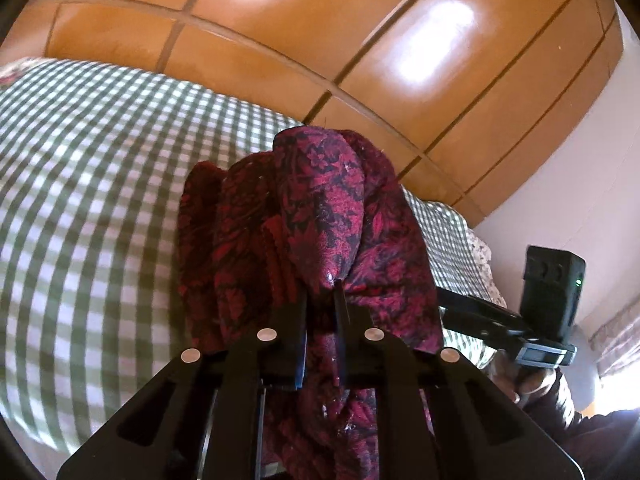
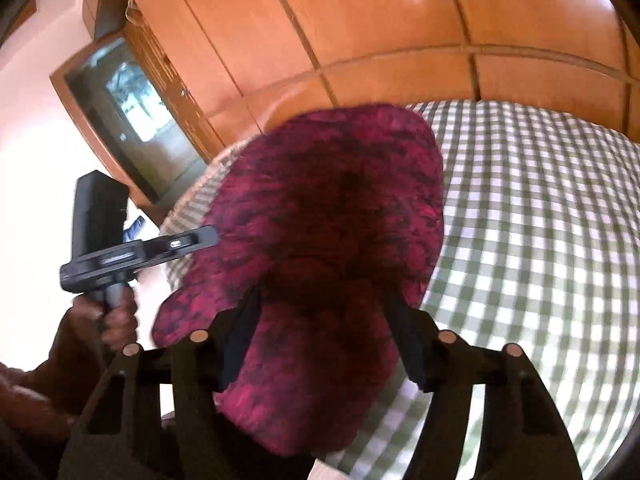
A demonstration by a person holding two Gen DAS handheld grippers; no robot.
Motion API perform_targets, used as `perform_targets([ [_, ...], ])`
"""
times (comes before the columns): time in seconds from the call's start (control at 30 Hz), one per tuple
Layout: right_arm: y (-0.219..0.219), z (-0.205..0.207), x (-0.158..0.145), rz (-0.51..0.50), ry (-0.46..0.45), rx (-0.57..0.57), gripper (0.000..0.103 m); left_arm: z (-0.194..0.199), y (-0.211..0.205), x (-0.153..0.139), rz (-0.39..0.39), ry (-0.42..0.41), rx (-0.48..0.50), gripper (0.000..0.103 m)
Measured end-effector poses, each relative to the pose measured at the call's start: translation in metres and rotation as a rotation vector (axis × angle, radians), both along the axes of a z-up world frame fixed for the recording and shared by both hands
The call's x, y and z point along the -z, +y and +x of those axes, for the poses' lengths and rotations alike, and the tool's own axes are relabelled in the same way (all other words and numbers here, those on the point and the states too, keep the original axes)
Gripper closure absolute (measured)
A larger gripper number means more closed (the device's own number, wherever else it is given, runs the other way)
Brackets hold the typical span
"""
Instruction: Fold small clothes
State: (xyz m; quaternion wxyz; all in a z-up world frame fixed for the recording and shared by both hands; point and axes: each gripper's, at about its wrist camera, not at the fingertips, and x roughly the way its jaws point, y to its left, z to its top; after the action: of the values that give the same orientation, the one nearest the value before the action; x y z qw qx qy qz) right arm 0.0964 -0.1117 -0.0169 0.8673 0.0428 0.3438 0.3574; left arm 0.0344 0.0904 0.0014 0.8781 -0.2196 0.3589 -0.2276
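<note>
A dark red floral cloth (image 1: 320, 216) hangs bunched above the green checked bed (image 1: 88, 184). My left gripper (image 1: 321, 300) is shut on a fold of it; the fabric stands up past the fingers and drapes down between them. In the right wrist view the same cloth (image 2: 328, 232) is blurred and lies between and over the fingers of my right gripper (image 2: 320, 320), whose jaws stand wide apart. The fingertips are hidden by the fabric. The left gripper's body (image 2: 120, 248) shows at the left of that view, the right gripper's body (image 1: 536, 320) at the right of the left wrist view.
A glossy wooden wardrobe (image 1: 360, 40) runs behind the bed. The checked sheet (image 2: 540, 220) fills the right of the right wrist view. A wood-framed mirror (image 2: 132, 120) hangs on the white wall at the left. A patterned pillow edge (image 1: 480, 252) lies by the wall.
</note>
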Motion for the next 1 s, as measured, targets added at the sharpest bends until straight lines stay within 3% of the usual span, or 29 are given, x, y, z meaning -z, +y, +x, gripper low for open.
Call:
perform_targets([
  [0.17, 0.051, 0.005, 0.007, -0.119, -0.055, -0.023, 0.038, -0.014, 0.030, 0.012, 0.012, 0.045, -0.113, 0.093],
  [0.27, 0.089, 0.004, 0.012, -0.261, -0.114, 0.019, 0.025, -0.017, 0.037, 0.012, 0.012, 0.065, -0.162, 0.086],
  [0.3, 0.098, 0.007, 0.015, -0.295, -0.133, 0.038, 0.025, -0.017, 0.038, 0.010, -0.002, 0.065, -0.173, 0.076],
  [0.33, 0.101, 0.001, 0.018, -0.298, -0.135, 0.049, 0.025, -0.018, 0.036, 0.007, -0.017, 0.061, -0.170, 0.058],
  [0.4, 0.098, 0.000, 0.016, -0.279, -0.127, 0.056, 0.025, -0.020, 0.031, 0.002, -0.016, 0.037, -0.171, 0.040],
  [0.5, 0.090, -0.007, 0.013, -0.241, -0.105, 0.039, 0.019, -0.006, 0.011, 0.012, 0.093, 0.089, -0.174, 0.040],
  [0.6, 0.062, -0.018, 0.001, -0.148, -0.066, -0.015, 0.008, -0.001, 0.008, 0.028, 0.122, 0.082, -0.175, 0.034],
  [0.67, 0.035, -0.018, -0.005, -0.056, -0.020, 0.016, 0.002, -0.003, 0.014, 0.033, 0.110, 0.075, -0.186, 0.030],
  [0.83, -0.009, 0.009, 0.013, 0.093, 0.148, 0.081, 0.002, -0.001, 0.024, 0.047, 0.085, 0.059, -0.145, 0.026],
  [1.0, -0.017, 0.047, 0.050, 0.226, 0.337, 0.010, 0.002, 0.007, 0.035, 0.062, -0.010, 0.076, -0.100, 0.025],
])
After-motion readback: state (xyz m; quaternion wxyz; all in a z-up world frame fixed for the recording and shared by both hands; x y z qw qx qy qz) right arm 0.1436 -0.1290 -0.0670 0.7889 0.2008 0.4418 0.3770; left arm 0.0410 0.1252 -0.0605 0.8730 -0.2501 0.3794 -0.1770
